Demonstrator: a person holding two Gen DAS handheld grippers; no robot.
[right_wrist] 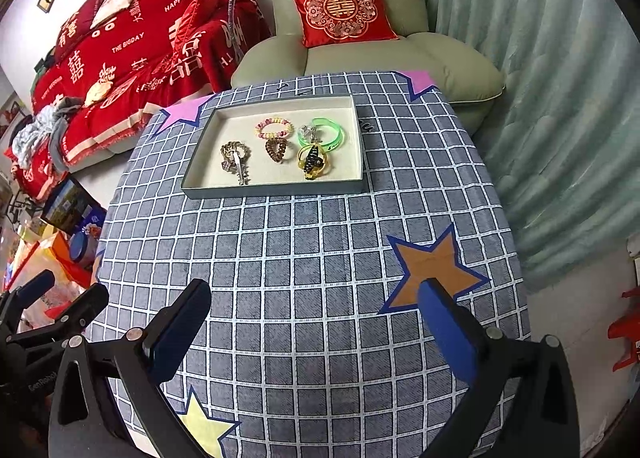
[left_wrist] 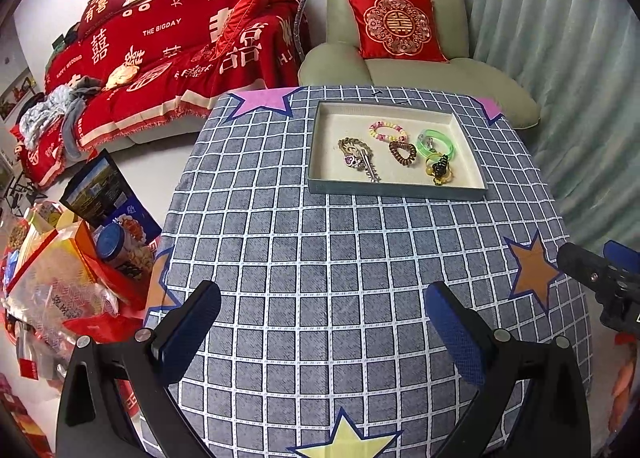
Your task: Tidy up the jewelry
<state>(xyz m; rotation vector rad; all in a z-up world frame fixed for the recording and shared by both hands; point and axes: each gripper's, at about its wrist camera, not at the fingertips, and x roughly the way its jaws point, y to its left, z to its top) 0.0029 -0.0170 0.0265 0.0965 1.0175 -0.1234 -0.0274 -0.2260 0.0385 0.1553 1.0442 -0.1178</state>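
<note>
A shallow grey tray [left_wrist: 318, 154] [right_wrist: 280, 188] sits at the far side of the checked table. In it lie a pastel bead bracelet [left_wrist: 387, 131] [right_wrist: 274, 128], a brown coil hair tie [left_wrist: 403, 153] [right_wrist: 276, 149], a green bangle [left_wrist: 438, 143] [right_wrist: 322, 133], a yellow ring with a black claw clip [left_wrist: 439, 169] [right_wrist: 313, 160], and a silver-brown piece with a clip [left_wrist: 358, 158] [right_wrist: 236, 160]. My left gripper [left_wrist: 322, 308] is open and empty above the near table. My right gripper [right_wrist: 314, 308] is open and empty too, well short of the tray.
The table wears a blue checked cloth [left_wrist: 320, 258] with star patches. A green armchair with a red cushion [left_wrist: 396, 26] stands behind it, a red-covered sofa [left_wrist: 160, 50] at the left, bags and boxes [left_wrist: 80, 250] on the floor left, curtains [right_wrist: 540, 98] right.
</note>
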